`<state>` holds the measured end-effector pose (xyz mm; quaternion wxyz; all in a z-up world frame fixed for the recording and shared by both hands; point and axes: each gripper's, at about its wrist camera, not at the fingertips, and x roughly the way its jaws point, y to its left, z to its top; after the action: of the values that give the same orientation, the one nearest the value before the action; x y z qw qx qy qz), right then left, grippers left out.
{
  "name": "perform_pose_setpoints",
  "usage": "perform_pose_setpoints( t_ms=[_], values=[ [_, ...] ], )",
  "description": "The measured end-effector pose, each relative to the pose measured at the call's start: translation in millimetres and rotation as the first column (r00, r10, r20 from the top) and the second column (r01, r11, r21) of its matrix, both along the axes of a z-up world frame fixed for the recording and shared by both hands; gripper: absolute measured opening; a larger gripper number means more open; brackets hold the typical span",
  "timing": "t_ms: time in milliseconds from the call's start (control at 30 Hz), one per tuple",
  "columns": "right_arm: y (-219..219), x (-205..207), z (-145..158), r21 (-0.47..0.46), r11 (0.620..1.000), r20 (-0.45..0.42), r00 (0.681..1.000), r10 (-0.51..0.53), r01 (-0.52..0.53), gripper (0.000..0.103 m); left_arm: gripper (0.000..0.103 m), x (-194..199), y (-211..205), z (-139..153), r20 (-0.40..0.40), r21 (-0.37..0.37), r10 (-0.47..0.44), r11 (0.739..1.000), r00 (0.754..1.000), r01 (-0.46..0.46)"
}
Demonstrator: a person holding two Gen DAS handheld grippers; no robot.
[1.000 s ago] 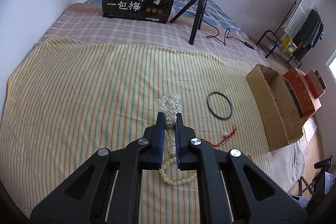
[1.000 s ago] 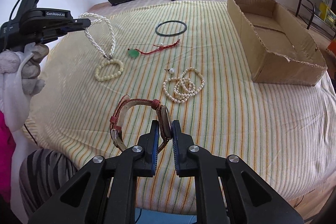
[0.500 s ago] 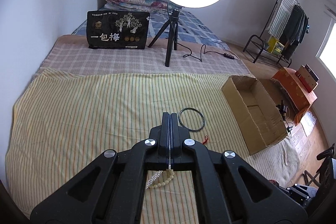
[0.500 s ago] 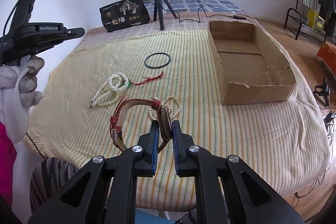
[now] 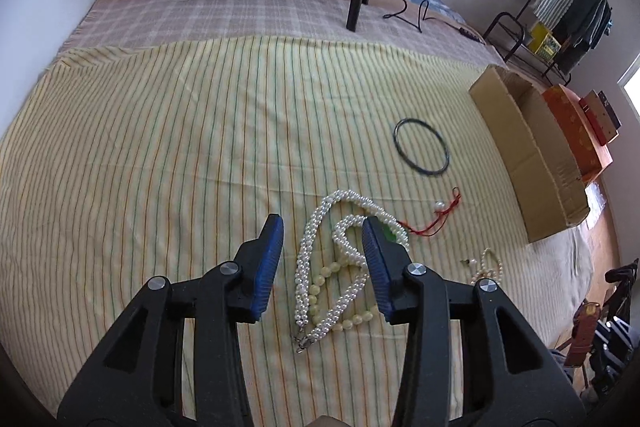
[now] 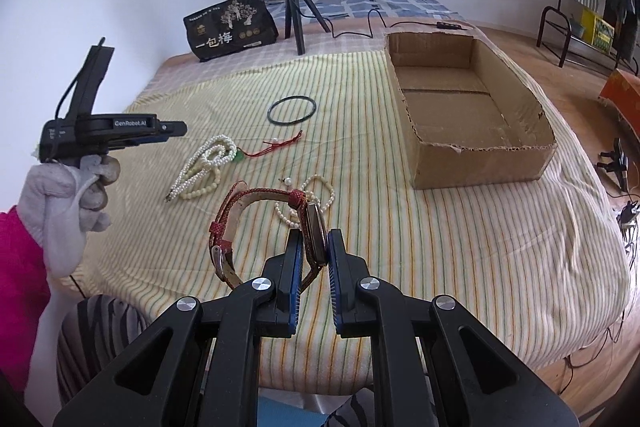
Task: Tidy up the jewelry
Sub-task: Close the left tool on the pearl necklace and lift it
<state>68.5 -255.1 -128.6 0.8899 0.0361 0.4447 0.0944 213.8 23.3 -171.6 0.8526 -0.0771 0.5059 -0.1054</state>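
Watch (image 6: 314,235): light, rigid case, floppy strap; your right gripper (image 6: 314,255) clamps its case. Left gripper (image 5: 322,255) is spread, empty, above limp pearl necklace (image 5: 332,259).

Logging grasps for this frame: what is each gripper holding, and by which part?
The right gripper clamps the red-strapped watch by its case, edge-on between the pads. The left gripper is open and holds nothing; the pearl necklace lies on the sheet.
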Motion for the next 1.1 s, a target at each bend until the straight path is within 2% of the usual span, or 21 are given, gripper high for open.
perform_pose_setpoints(
  t_ms=[200,333,700,767,800,867,1000,1100],
  values=[
    [-1.6,2.8,-2.4,0.002,1.0,-0.008,1.0,-0.006,0.006,0.011,0.041,2.1,-5.0,-21.6,-0.017,0.078,-0.02,0.997,1.0,0.022],
    [-2.1,3.6,-3.1,0.003,1.0,-0.01,1.0,-0.005,0.005,0.01,0.031,5.6,-9.1,-29.1,-0.028,0.116,-0.028,0.993,0.999,0.031],
    [-4.4,6.8,-4.6,0.007,1.0,-0.013,1.0,-0.009,0.009,0.01,0.031,9.0,-28.1,-44.3,-0.008,0.245,-0.077,0.966,0.997,0.077],
    [-3.2,7.0,-4.4,0.006,1.0,-0.011,1.0,-0.008,0.008,0.01,0.019,9.9,-33.7,-45.0,0.015,0.273,-0.093,0.958,0.996,0.086],
    [-2.9,7.0,-4.3,0.006,1.0,-0.011,1.0,-0.008,0.008,0.01,0.006,10.5,-35.4,-45.3,0.022,0.274,-0.098,0.958,0.995,0.088],
    [-3.2,7.4,-4.1,0.006,1.0,-0.011,1.0,-0.011,0.011,0.01,0.006,11.6,-34.4,-44.1,0.032,0.255,-0.074,0.965,0.997,0.063],
    [-5.5,5.3,0.0,-0.001,1.0,-0.001,1.0,-0.016,0.016,0.01,0.005,9.2,-20.5,-29.4,0.044,0.096,-0.02,0.995,0.999,0.016],
    [-8.0,3.2,3.8,-0.007,1.0,0.012,1.0,-0.023,0.023,0.01,0.005,0.9,-18.3,-5.6,0.085,0.041,-0.022,0.999,0.996,0.018]
  ],
)
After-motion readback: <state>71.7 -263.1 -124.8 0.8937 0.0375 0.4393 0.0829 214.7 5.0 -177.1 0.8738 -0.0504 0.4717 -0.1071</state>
